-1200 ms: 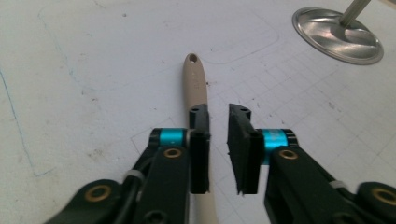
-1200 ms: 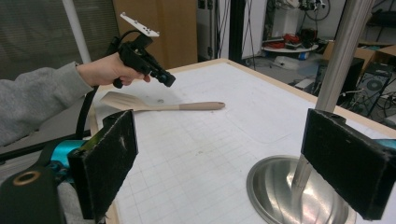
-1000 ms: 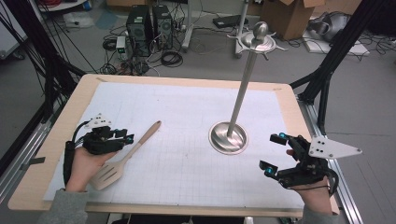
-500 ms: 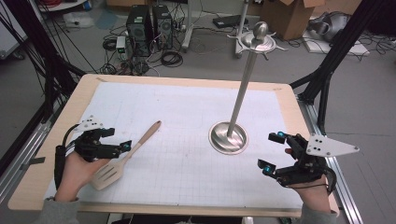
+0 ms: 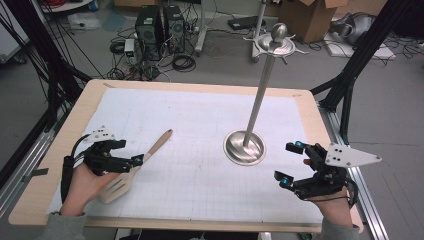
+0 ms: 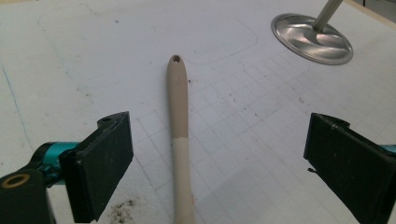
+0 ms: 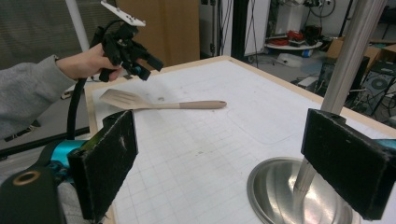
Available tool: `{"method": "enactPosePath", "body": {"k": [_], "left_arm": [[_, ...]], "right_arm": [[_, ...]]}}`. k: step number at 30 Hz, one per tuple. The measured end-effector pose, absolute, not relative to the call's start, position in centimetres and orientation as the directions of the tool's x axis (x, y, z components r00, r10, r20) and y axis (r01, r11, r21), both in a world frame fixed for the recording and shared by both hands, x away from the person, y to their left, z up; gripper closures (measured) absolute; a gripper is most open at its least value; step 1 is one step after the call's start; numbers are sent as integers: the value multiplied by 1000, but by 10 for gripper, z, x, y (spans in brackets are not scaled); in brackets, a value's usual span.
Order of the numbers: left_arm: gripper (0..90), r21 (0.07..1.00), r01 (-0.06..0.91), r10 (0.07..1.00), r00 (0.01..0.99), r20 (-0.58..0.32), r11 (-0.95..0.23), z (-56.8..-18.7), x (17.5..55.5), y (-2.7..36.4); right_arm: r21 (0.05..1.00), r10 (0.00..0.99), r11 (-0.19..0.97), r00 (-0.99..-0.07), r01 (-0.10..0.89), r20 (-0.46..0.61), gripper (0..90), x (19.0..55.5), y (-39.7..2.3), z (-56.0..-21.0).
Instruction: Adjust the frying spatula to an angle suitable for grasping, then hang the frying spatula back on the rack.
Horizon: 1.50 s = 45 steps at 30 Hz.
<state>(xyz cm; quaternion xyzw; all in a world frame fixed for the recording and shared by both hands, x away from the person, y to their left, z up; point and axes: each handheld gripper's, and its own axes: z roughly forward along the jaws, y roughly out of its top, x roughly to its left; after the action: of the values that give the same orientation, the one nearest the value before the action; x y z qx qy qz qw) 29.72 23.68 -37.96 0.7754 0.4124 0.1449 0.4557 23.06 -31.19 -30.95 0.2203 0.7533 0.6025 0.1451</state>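
- The tabletop (image 5: 55, 200) is light wood.
- A big white sheet (image 5: 200, 130) with thin squares covers most of it.
- A wooden spatula (image 5: 137, 162) lies flat on the sheet, on the left.
- A shiny metal stand (image 5: 245, 147) with a round foot is upright on the right, well apart from the spatula.

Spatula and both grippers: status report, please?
Left gripper just opened, over spatula, not gripping. Right gripper open, empty. Spatula flat on table. Metal stand apart, no obstruction.
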Motion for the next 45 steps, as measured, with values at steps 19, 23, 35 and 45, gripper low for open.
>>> {"method": "enactPosePath", "body": {"k": [19, 23, 35, 45], "left_arm": [[102, 814, 511, 766, 629, -134, -277, -392, 299, 231], [102, 801, 522, 768, 627, -129, -292, -397, 301, 229], [117, 783, 530, 778, 621, -98, -324, -408, 305, 225], [143, 794, 537, 801, 588, -111, -285, -411, 308, 226]], "right_arm": [[972, 495, 178, -868, 153, 46, 97, 234, -310, -310], [973, 495, 172, -868, 152, 48, 97, 233, -312, -310], [973, 499, 174, -865, 154, 48, 97, 231, -313, -310], [972, 491, 182, -870, 152, 44, 97, 233, -311, -311]]}}
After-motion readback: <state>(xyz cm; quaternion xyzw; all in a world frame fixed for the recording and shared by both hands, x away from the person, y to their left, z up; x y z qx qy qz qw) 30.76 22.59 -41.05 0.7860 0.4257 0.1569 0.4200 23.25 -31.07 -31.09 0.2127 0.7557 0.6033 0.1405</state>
